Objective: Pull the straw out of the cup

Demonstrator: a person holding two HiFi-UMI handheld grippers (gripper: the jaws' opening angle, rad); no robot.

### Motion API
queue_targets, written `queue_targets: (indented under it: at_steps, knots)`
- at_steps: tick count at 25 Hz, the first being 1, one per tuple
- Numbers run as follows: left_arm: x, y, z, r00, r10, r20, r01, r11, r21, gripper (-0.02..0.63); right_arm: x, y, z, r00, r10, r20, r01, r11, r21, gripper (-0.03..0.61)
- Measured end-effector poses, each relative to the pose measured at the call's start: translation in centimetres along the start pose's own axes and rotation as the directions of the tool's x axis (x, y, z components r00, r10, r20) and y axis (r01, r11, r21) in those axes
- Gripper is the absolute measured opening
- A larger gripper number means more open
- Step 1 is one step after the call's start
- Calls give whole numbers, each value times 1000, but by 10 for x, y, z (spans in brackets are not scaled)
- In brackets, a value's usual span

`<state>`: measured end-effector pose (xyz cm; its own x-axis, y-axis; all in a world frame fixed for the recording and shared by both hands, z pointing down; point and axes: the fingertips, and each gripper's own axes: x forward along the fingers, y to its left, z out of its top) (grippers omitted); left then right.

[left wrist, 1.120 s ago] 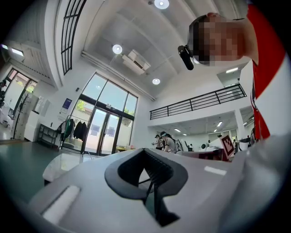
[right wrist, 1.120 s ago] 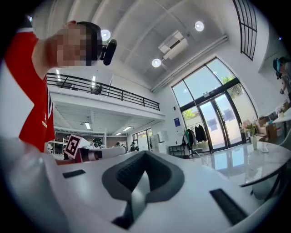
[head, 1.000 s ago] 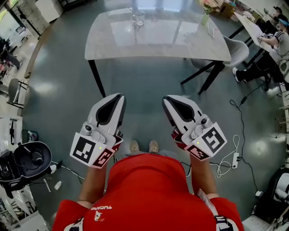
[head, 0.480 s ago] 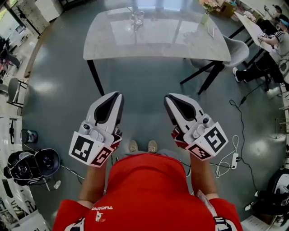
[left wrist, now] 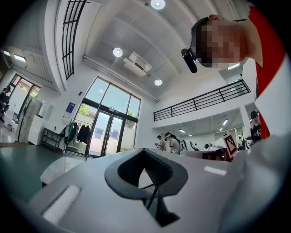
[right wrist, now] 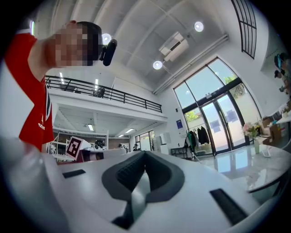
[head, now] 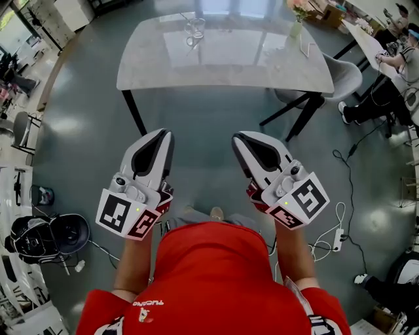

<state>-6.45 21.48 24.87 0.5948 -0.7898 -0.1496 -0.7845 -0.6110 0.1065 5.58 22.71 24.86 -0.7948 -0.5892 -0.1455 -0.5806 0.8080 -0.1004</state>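
left tool [head: 163, 135] closed | right tool [head: 239, 139] closed | cup [head: 193, 29] holds straw [head: 185, 17] | on table [head: 262, 59]

I'm in a big open lab hall: polished grey floor [head: 85, 150], tall glass doors [left wrist: 109, 132], a railed mezzanine [left wrist: 202, 99], a marble desk [head: 262, 59], people [head: 393, 65] working nearby, cables [head: 338, 237] trailing on the floor.

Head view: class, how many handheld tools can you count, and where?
2. The left tool is left of centre, the right tool right of centre, both held short of the table. None looks hidden.
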Motion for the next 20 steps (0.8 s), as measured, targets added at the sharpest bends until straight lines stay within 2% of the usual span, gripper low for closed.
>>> queue_targets:
  at_steps: [11,20]
  knots:
    - [28,9,-6,1000,27,-14,-27,1000,13,5,10,-31,-2,1000,28,-11,-28,1000,2,0]
    - [67,64,-12,1000,14,-8,-14,1000,5,5,60,-73,-11,1000,7,-16,-7,1000,-3,0]
